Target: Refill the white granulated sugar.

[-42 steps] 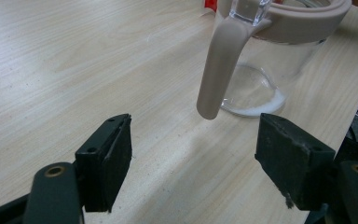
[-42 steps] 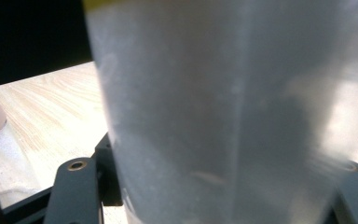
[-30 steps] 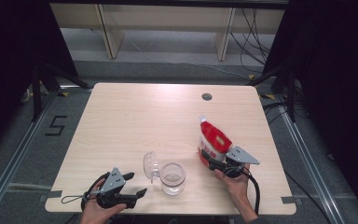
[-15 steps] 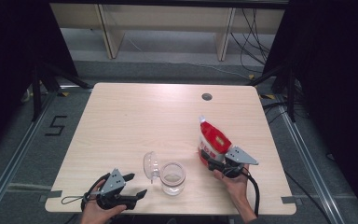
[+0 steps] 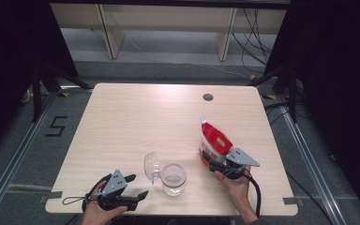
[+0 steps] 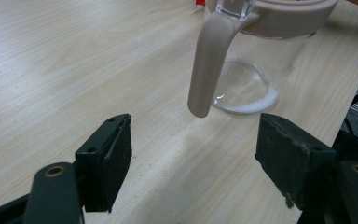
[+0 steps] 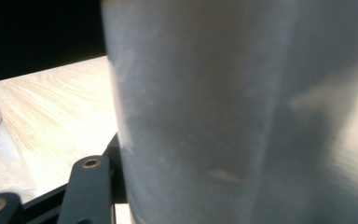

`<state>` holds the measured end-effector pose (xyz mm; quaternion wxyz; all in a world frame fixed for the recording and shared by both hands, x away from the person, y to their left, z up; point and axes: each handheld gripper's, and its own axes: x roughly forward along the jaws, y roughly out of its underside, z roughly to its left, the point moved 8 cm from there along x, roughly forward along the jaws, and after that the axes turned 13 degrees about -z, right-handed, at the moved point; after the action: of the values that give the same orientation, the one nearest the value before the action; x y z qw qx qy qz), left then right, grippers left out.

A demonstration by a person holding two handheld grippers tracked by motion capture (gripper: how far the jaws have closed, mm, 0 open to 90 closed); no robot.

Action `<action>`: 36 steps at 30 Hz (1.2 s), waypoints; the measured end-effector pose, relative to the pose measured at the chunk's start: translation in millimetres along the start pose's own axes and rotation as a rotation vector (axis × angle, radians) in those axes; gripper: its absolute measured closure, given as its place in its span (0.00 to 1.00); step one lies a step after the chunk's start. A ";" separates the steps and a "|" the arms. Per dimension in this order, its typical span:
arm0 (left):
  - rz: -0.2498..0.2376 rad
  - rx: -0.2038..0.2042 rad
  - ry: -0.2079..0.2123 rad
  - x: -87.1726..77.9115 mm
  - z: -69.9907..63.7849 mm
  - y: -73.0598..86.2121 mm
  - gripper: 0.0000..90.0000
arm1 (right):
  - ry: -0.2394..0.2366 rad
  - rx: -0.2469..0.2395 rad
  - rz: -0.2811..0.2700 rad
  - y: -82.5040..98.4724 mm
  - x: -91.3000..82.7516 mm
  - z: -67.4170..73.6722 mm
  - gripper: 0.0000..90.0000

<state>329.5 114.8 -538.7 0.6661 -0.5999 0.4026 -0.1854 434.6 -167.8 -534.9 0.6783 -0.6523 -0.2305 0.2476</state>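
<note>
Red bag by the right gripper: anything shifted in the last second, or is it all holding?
Nothing has visibly moved. The right gripper has its jaws around the red bag, and they have just closed a little. The left gripper stays open near the glass jar, whose lid is still swung open.

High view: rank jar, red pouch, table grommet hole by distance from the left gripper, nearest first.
From the left gripper, open at the table's near-left edge:
1. Jar, just to its right, lid flipped open.
2. Red pouch, farther right, in the right gripper.
3. Grommet hole, far edge, right of centre.
</note>
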 end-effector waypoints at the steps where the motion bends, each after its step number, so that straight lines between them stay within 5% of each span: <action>1: -0.001 0.001 0.001 0.2 -0.2 0.2 0.30 | -0.011 -0.021 -0.019 -1.9 2.2 -0.6 0.48; 2: 0.001 -0.002 0.002 0.5 -0.8 0.6 0.30 | 0.007 0.009 -0.006 -2.1 0.0 1.0 0.48; 5: 0.001 -0.026 -0.004 0.7 -2.3 1.3 0.30 | 0.003 -0.019 0.016 -5.2 -2.1 -0.6 0.49; 9: -0.001 0.000 0.003 0.6 -0.6 0.5 0.30 | -0.008 -0.054 0.052 -6.8 -7.3 -0.5 0.50; 10: 0.001 -0.025 -0.003 0.5 -2.2 1.2 0.30 | -0.008 -0.037 0.047 -8.5 -9.0 2.6 0.50; 12: 0.002 -0.024 -0.002 0.4 -2.5 0.9 0.30 | -0.018 -0.114 0.052 -12.9 -11.6 1.0 0.50; 15: 0.004 -0.016 -0.005 0.2 -1.8 0.6 0.31 | -0.015 -0.114 0.044 -21.5 -18.7 3.0 0.50; 18: 0.004 -0.021 -0.006 -0.1 -0.4 0.5 0.31 | -0.010 -0.142 -0.022 -39.5 -26.9 5.7 0.50; 21: -0.001 0.009 -0.002 -0.7 1.1 -1.2 0.31 | 0.008 -0.207 -0.042 -55.9 -39.3 11.6 0.50; 22: -0.008 0.000 -0.002 -0.1 0.2 -1.6 0.31 | -0.004 -0.267 -0.043 -60.5 -42.2 11.3 0.50; 26: 0.001 0.008 -0.003 -1.0 0.7 -1.0 0.30 | 0.000 -0.352 -0.001 -64.5 -53.0 19.4 0.50; 32: -0.016 -0.023 -0.007 -0.1 -0.6 -1.2 0.30 | -0.023 -0.376 0.024 -65.8 -63.8 33.7 0.50; 36: -0.018 -0.024 -0.006 0.2 -0.7 -1.3 0.30 | -0.028 -0.459 0.068 -64.9 -69.9 40.8 0.51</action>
<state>329.4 113.9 -537.5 0.6584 -0.6118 0.3975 -0.1848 357.0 -182.6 -467.6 0.5000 -0.7934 -0.2683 0.2204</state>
